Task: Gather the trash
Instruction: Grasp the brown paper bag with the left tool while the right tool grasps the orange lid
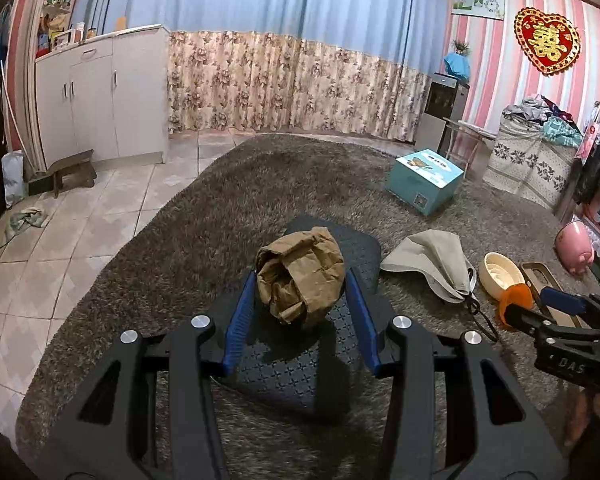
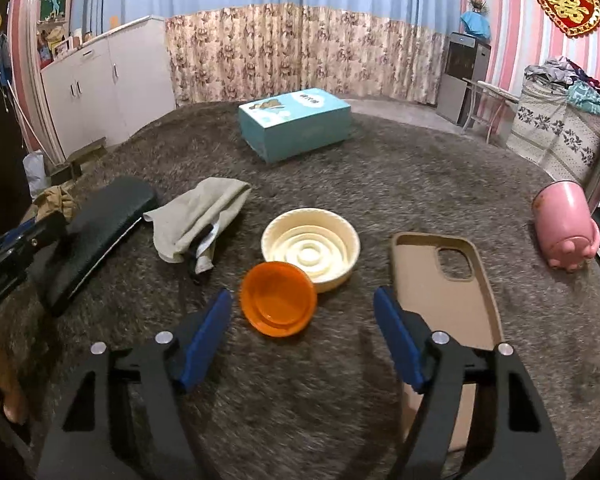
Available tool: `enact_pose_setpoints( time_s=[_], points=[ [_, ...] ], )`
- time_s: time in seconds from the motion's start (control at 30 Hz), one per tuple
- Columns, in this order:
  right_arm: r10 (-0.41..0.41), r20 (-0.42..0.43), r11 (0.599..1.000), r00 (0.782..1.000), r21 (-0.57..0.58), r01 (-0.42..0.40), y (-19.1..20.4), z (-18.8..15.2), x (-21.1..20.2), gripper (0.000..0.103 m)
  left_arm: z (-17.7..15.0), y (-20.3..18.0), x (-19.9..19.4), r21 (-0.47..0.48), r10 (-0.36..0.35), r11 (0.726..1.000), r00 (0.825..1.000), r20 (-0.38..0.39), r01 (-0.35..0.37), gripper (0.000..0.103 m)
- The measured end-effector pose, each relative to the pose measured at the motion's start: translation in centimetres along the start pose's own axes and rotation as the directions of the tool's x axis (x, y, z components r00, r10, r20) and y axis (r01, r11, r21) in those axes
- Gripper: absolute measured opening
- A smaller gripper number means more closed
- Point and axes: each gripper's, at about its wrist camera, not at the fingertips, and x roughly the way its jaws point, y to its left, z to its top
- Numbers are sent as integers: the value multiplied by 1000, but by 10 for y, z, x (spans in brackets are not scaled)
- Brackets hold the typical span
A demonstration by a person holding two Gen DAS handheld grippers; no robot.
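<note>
Read the step as pick-up, on both sides at once. Found the left gripper clamped on the crumpled brown paper bag, blue pads pressed to its two flanks, the bag sitting on a black patterned mat on the shaggy carpet. Found the right gripper with jaws apart and nothing held, aimed at the orange lid, which lay just ahead of the fingertips and between their lines, touched by neither pad and leaning against the cream ridged bowl. Judged the next move on the left to call for a lift clear of the mat without crushing the paper loose; on the right, for a short advance and a squeeze across the lid's rim, taking care not to catch the bowl behind it. Spotted no obvious bin for the trash. Noted the cream bowl empty. Noted the teal cardboard box shut, farther back on the carpet, contents hidden. Noted the pink pig-shaped container off to the right, mouth turned away, so could not tell what it held. Left the tan phone case and the grey cloth hat aside as probably not trash.
</note>
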Motion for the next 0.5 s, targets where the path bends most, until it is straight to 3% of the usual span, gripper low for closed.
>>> enact_pose_setpoints(
  time_s=[0.03,0.1,0.3,0.5],
  points=[
    [3,-5,1000,1000,-4,-3,0,0,1,62,-1,-1,0,3,2,1000,1000,3,-2,45],
    [1,-21,1000,1000,-21,-1,4,0,5,41,-1,0,0,6,3,1000,1000,4,-3,45],
    [50,29,998,998,45,-51,-12,-6,-21,41,-2,1,0,7,-2,1000,1000,0,2,45],
    [-26,109,996,994,88,17,-48,-13,-78,41,-2,1,-1,8,-6,1000,1000,-1,6,45]
  ],
)
